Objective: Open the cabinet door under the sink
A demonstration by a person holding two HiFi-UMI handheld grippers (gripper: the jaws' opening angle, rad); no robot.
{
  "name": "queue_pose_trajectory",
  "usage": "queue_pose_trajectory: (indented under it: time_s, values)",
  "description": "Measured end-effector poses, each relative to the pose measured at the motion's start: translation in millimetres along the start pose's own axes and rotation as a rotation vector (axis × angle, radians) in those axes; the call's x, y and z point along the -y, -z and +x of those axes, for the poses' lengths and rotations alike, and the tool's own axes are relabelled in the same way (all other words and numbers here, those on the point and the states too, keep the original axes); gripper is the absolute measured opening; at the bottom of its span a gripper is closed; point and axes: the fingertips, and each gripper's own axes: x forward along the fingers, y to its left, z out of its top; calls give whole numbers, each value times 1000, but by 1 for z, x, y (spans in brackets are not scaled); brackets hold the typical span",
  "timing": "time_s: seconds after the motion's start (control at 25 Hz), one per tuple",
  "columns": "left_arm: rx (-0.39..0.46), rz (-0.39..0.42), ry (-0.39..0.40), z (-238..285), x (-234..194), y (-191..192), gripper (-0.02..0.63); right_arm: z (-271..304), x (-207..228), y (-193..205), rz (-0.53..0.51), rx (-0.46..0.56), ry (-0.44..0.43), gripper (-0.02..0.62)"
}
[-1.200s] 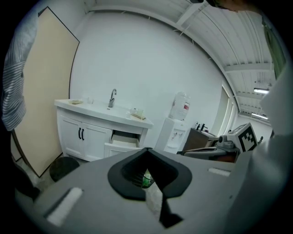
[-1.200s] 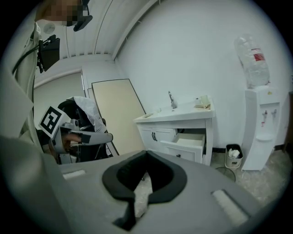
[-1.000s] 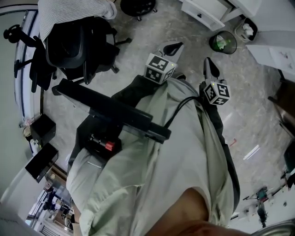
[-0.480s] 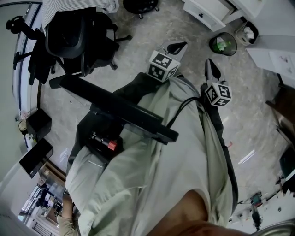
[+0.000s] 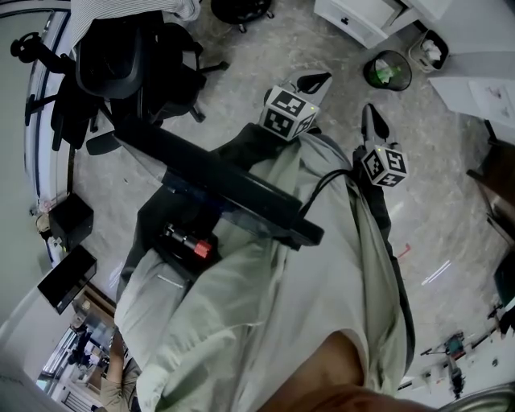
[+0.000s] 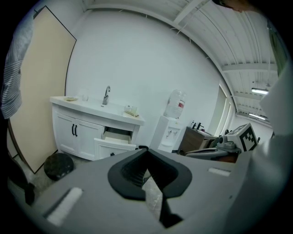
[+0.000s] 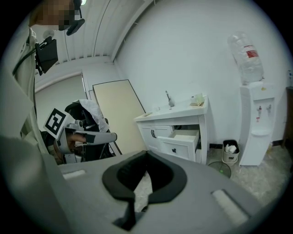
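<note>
The white sink cabinet (image 6: 87, 132) stands against the far wall, with a faucet (image 6: 106, 95) on top. Its two doors with black handles (image 6: 73, 130) are closed, and a drawer (image 6: 116, 135) to their right stands pulled out. The right gripper view shows the same cabinet (image 7: 169, 132), its door handles (image 7: 152, 133) and the drawer (image 7: 184, 137). In the head view, my left gripper (image 5: 312, 80) and right gripper (image 5: 370, 117) are held side by side in front of my body, well short of the cabinet (image 5: 354, 18). Both are shut and empty.
A water dispenser (image 7: 256, 123) stands right of the cabinet, with a small white bin (image 7: 230, 151) beside it. A round bin with green contents (image 5: 389, 70) sits on the floor ahead. A black office chair (image 5: 129, 72) and a black stand (image 5: 217, 181) are on my left.
Both grippers have drifted slightly forward together, still shut. The floor and chair have shifted in the head view as the person moves.
</note>
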Motion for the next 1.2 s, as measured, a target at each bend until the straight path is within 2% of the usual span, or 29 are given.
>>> queue_pose_trajectory:
  time_s: [0.16, 0.88, 1.2]
  values:
    - [-2, -1, -6, 0, -12, 10, 8, 11, -4, 11, 1, -6, -9, 2]
    - [19, -10, -52, -13, -10, 27, 8, 9, -12, 28, -17, -22, -68, 2]
    - [30, -6, -61, -19, -11, 31, 8, 7, -15, 34, -41, -22, -61, 2]
